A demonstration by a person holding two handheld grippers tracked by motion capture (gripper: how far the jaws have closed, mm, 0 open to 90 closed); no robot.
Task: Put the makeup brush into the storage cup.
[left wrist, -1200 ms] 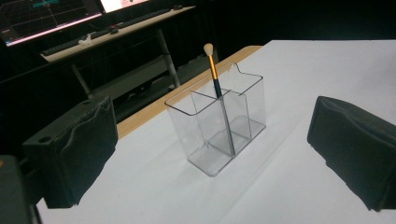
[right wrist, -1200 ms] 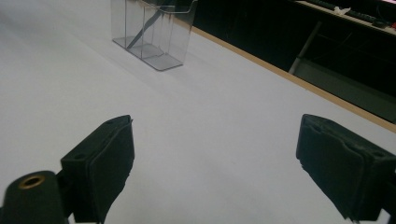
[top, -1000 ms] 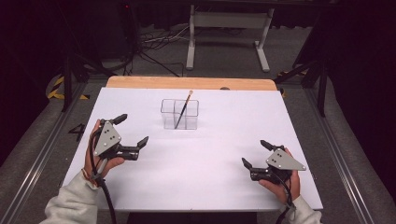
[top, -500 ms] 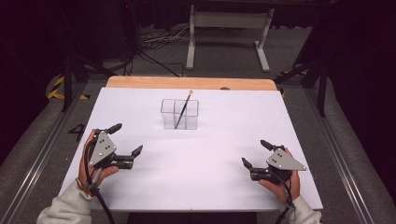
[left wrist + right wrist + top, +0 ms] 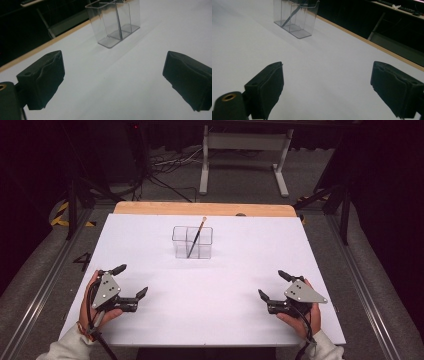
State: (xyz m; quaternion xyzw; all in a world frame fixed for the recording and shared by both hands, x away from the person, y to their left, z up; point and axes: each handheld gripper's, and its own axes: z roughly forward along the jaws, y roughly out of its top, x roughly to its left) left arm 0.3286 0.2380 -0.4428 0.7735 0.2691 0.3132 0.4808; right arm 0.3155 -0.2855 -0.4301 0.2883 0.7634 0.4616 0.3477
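A clear plastic holder [image 5: 192, 241] with two compartments stands at the middle back of the white table [image 5: 210, 285]. A thin brush [image 5: 196, 236] leans in it, tip up to the right. In the left gripper view the holder [image 5: 115, 22] is ahead, and in the right gripper view the holder [image 5: 295, 16] is at the upper left. My left gripper [image 5: 131, 281] is open near the front left, nothing between its jaws. At the front right my right gripper [image 5: 273, 285] is open too, and empty. Both rest low over the table.
A wooden strip [image 5: 200, 209] runs along the table's far edge. Beyond it are a white metal stand [image 5: 242, 150] and cables [image 5: 165, 165] on the floor. Metal rails [image 5: 45, 280] flank the table.
My left gripper has drawn back toward the front left edge of the table and stays open. The right gripper has not moved.
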